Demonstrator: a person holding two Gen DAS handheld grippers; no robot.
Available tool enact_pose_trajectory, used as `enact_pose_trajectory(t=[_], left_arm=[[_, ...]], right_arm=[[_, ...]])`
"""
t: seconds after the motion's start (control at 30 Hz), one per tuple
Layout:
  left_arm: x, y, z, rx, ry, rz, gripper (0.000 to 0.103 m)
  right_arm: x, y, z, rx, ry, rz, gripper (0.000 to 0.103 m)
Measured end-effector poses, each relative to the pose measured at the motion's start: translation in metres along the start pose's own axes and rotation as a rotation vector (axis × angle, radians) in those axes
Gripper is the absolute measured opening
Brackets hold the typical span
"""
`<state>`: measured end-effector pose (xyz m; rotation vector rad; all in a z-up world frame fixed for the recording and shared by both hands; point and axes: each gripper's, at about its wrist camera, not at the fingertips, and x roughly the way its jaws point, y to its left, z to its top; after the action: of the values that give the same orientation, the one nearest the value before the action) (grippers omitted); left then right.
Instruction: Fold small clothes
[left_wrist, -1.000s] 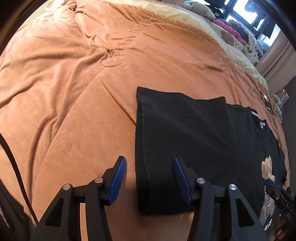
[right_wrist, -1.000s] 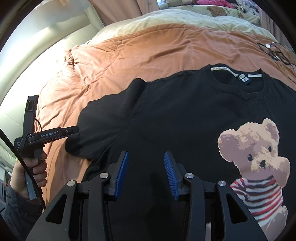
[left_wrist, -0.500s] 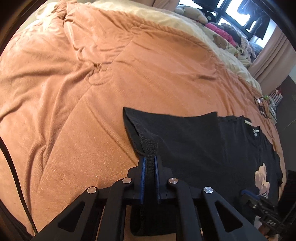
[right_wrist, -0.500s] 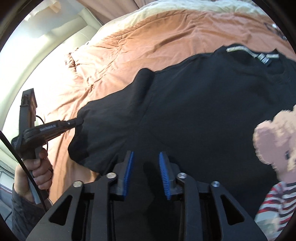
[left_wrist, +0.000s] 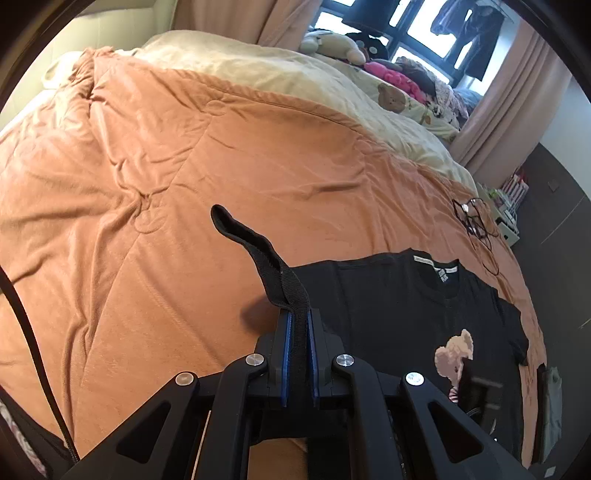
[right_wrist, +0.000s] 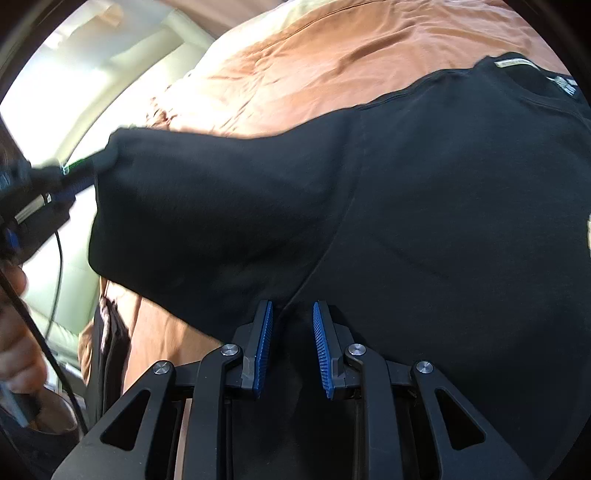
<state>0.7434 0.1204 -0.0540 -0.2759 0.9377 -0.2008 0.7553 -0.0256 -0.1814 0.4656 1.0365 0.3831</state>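
Sleeve hem (left_wrist: 258, 254) sits pinched in the closed left hand-held gripper (left_wrist: 297, 354); right hand-held gripper (right_wrist: 291, 347), at six o'clock, straddles the t-shirt (right_wrist: 443, 221) unclamped, so cloth may slip.

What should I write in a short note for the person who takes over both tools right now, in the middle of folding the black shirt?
Left tool: shut on the sleeve hem of the black shirt, which it holds lifted off the orange blanket.
Right tool: its blue pads are apart, low over the shirt fabric near the underarm seam; no grip shows.
Shirt: lies face up on the blanket, collar toward the far side, bear print showing.
Done: sleeve picked up.
Left: probably lay the sleeve over the body, then do the other side and fold the shirt up.
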Motion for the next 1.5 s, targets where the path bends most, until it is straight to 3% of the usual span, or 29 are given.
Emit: enact_pose_trajectory(t=[0.1,0.17,0.23,0.27,0.8,0.9,1.0,1.07,1.13,1.5], left_arm=[[-0.005,-0.017,0.002,0.021,0.003,-0.01,0.008],[-0.009,-0.031,0.003,0.039,0.004,-0.022,0.009],[-0.01,-0.043,0.002,0.053,0.006,-0.031,0.009],[-0.01,-0.051,0.002,0.059,0.01,-0.035,0.009],[0.027,-0.134,-0.027,0.119,0.104,-0.111,0.009],[0.037,-0.155,-0.036,0.192,0.132,-0.146,0.009],[0.046,-0.165,-0.042,0.23,0.16,-0.131,0.015],[0.048,-0.161,-0.041,0.213,0.166,-0.14,0.027],[0.045,-0.152,-0.039,0.19,0.152,-0.12,0.03],[0.052,-0.075,-0.059,0.104,0.21,0.037,0.03]], right_arm=[[-0.007,-0.004,0.001,0.016,0.012,0.02,0.023],[-0.017,-0.009,0.0,0.023,0.01,0.019,0.033],[-0.028,-0.017,-0.001,0.026,-0.006,0.011,0.065],[-0.039,-0.022,-0.003,0.033,-0.029,0.017,0.07],[-0.118,-0.133,-0.027,0.216,-0.129,-0.006,0.071],[-0.117,-0.144,-0.029,0.216,-0.125,-0.027,0.071],[-0.129,-0.136,-0.033,0.219,-0.124,-0.023,0.071],[-0.136,-0.131,-0.034,0.216,-0.122,-0.019,0.071],[-0.136,-0.129,-0.03,0.204,-0.124,-0.028,0.071],[-0.118,-0.122,-0.006,0.188,-0.127,-0.079,0.07]])
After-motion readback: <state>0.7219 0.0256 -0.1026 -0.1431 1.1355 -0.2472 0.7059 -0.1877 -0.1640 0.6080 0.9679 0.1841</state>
